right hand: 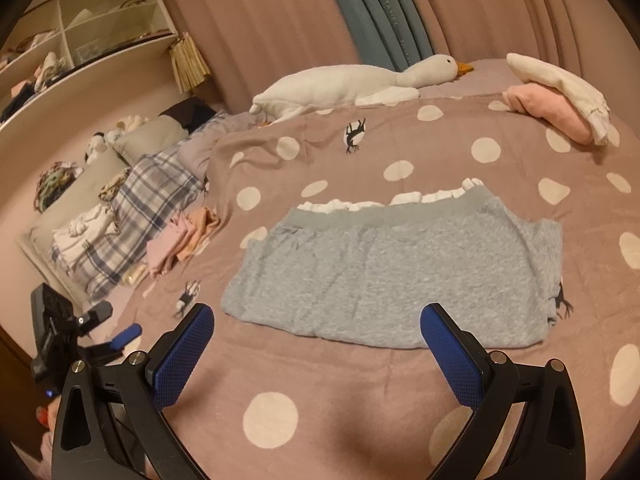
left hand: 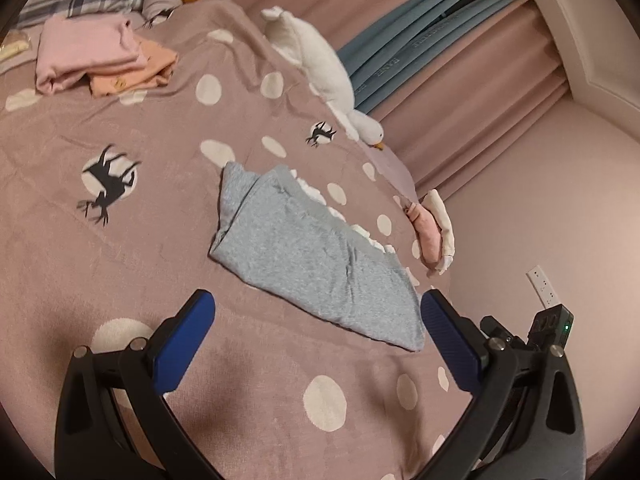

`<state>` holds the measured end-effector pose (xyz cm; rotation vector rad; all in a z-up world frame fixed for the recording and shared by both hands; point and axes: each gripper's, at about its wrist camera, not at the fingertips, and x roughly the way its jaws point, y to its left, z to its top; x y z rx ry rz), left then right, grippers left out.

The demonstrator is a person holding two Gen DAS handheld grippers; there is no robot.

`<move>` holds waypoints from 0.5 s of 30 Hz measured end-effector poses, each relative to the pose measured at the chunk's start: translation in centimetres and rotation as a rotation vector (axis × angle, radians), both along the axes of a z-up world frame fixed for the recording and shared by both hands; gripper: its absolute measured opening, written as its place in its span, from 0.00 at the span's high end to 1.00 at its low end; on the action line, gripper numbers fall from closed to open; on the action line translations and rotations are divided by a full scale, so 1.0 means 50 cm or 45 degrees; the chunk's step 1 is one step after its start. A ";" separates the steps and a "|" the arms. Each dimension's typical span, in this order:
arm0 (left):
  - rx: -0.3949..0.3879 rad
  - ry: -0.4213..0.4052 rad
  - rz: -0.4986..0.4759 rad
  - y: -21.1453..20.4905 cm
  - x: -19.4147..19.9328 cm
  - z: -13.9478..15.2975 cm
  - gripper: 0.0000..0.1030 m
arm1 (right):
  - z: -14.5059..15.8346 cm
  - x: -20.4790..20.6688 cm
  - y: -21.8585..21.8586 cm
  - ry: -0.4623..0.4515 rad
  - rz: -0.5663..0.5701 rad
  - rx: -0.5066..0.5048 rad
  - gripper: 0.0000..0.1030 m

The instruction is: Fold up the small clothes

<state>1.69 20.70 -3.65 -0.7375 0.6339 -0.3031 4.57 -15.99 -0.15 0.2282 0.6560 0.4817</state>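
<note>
While both tools hung open and empty, I saw the grey garment (right hand: 392, 268) lying crosswise just ahead of my right tool (right hand: 316, 344), my left tool (left hand: 318, 332) at its end.

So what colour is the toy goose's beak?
Orange. The goose's beak shows best in the right wrist view.

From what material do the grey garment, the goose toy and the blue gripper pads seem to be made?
Grey garment: probably a soft heathered knit, like cotton jersey or fleece; matte, mottled surface, ribbed band at one edge.
Goose toy: seemingly white plush; fuzzy, limp body, orange beak.
Blue pads of the right gripper: likely rubber or textured plastic; a fine grid pattern shows. The left gripper has pads that look alike.
</note>
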 end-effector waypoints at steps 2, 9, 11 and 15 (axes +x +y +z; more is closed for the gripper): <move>0.004 0.037 0.005 0.002 0.006 -0.006 0.00 | -0.001 0.001 0.001 0.008 0.002 0.004 0.01; 0.052 0.155 -0.007 -0.003 0.035 -0.031 0.00 | -0.005 0.006 0.000 0.025 -0.014 -0.007 0.01; 0.044 0.181 -0.011 -0.006 0.050 -0.041 0.00 | -0.009 0.009 -0.006 0.031 -0.029 -0.010 0.01; -0.015 0.234 -0.090 -0.025 0.100 -0.066 0.00 | -0.018 0.015 -0.022 0.050 -0.053 0.016 0.01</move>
